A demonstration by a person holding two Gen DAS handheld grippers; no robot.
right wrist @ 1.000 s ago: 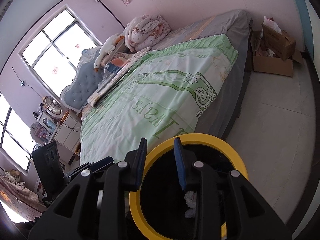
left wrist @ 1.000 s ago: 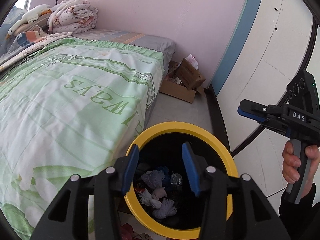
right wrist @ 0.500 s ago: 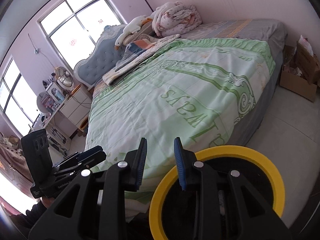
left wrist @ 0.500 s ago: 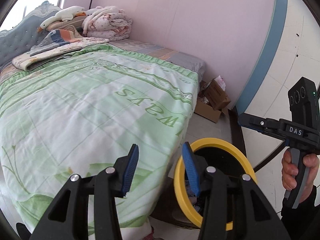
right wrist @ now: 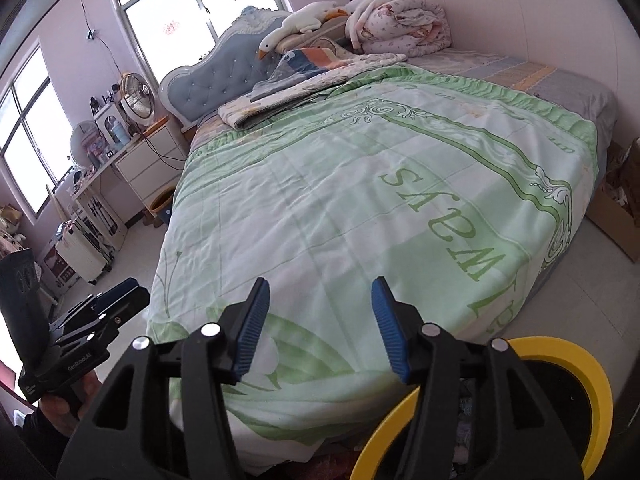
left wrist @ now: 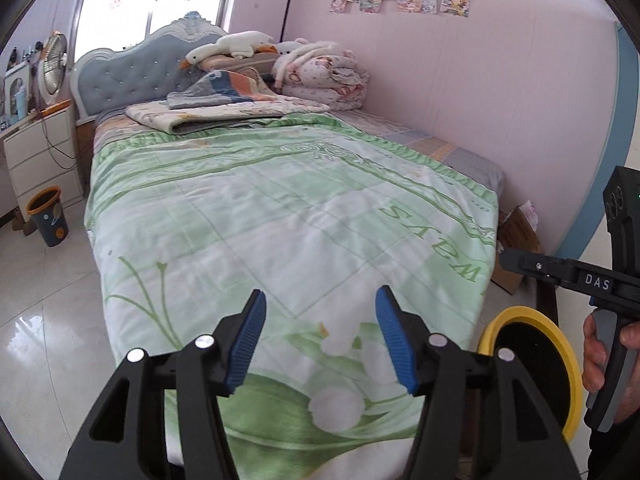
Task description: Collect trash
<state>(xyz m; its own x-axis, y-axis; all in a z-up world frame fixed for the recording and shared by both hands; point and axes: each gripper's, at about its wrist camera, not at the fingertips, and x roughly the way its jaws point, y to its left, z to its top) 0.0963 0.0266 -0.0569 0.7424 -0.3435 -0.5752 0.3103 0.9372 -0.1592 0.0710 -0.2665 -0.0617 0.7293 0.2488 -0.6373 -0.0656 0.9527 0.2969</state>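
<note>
A black trash bin with a yellow rim [left wrist: 560, 356] stands on the floor at the foot of the bed; it also shows in the right wrist view [right wrist: 596, 392]. Its contents are mostly hidden. My left gripper [left wrist: 320, 336] is open and empty, held over the foot of the green and white quilt [left wrist: 288, 216]. My right gripper [right wrist: 320, 326] is open and empty too, over the same quilt [right wrist: 360, 184]. The right gripper also shows from the side in the left wrist view [left wrist: 568, 272], above the bin. The left gripper shows at the lower left of the right wrist view [right wrist: 92, 320].
Folded blankets and a plush goose [left wrist: 228, 48] lie at the bed's head. A white nightstand [left wrist: 40, 156] with a fan and a small blue bin [left wrist: 48, 216] stand left of the bed. A cardboard box [left wrist: 518, 240] sits by the pink wall at the right.
Both grippers have lifted and swung away from the bin's opening toward the bed. The bin has slid to the lower right of both views. The right gripper's jaws have opened wider.
</note>
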